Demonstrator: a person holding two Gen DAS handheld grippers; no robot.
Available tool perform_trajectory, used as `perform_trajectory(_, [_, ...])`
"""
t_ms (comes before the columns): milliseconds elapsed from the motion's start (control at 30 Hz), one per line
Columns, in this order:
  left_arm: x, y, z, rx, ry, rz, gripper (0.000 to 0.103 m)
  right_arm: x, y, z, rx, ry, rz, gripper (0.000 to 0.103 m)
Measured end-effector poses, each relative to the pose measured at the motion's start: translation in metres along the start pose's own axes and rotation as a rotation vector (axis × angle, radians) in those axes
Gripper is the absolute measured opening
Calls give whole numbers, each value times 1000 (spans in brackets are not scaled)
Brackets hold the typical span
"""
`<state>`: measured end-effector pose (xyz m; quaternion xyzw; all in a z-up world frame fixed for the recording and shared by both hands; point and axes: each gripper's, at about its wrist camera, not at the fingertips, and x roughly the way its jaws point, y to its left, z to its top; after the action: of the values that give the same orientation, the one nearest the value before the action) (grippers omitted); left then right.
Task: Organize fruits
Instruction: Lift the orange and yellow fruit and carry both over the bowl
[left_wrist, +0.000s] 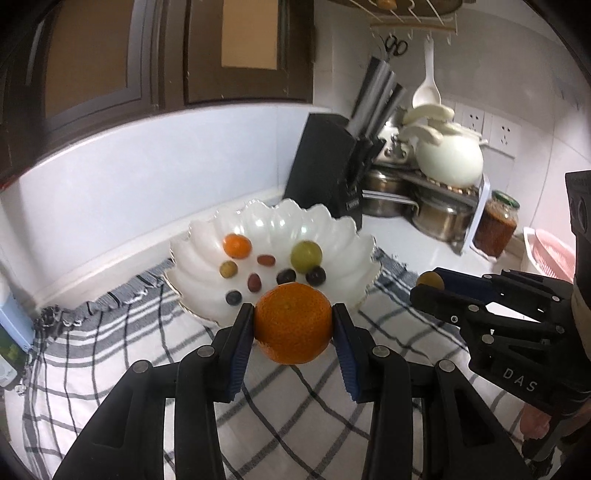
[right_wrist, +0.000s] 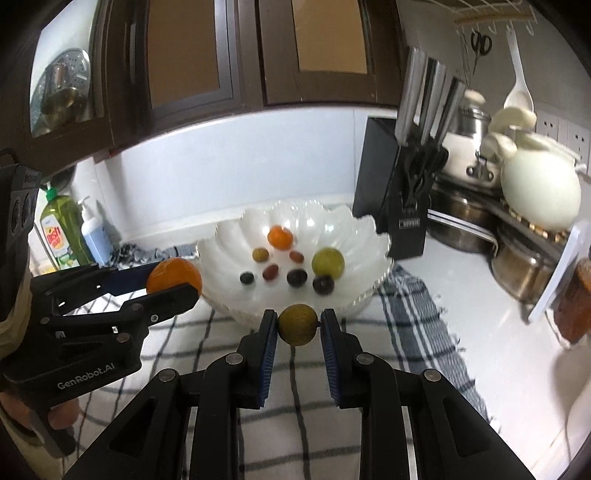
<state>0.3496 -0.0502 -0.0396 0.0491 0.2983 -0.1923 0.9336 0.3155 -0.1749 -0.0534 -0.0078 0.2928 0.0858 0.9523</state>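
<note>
Left gripper (left_wrist: 293, 325) is clamping a large orange tangerine (left_wrist: 293, 326), right gripper (right_wrist: 298, 325) is pinching a small yellow-green round fruit (right_wrist: 297, 324), both near the white scalloped glass bowl (right_wrist: 229, 240).

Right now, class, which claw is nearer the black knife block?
Right. The right claw sits just short of the knife block; the left claw is farther left, beyond the bowl.

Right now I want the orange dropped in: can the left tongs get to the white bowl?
Probably yes: the left tongs, shut on the orange, sit just before the white bowl's near rim, with nothing between.
</note>
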Motion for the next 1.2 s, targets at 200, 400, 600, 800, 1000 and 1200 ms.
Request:
perform_trajectory(200, [-8,5,14,-6,-47,29,42,-2,3,16,-26,-48,-1,25])
perform_trajectory(400, [-6,11,30,-8,-85,57,42,6,2,35,-44,-75,0,25])
perform_trajectory(600, [6,19,43,-11,-92,74,42,23,-2,53,-50,-82,-2,25])
perform_trajectory(800, [28,28,56,-9,-77,92,42,50,-5,71,-61,-61,-9,25])
perform_trajectory(1000, [55,41,65,-22,-36,92,42,88,-12,84,-52,2,-7,25])
perform_trajectory(1200, [91,46,73,-22,19,78,42,121,-26,84,-24,73,-13,25])
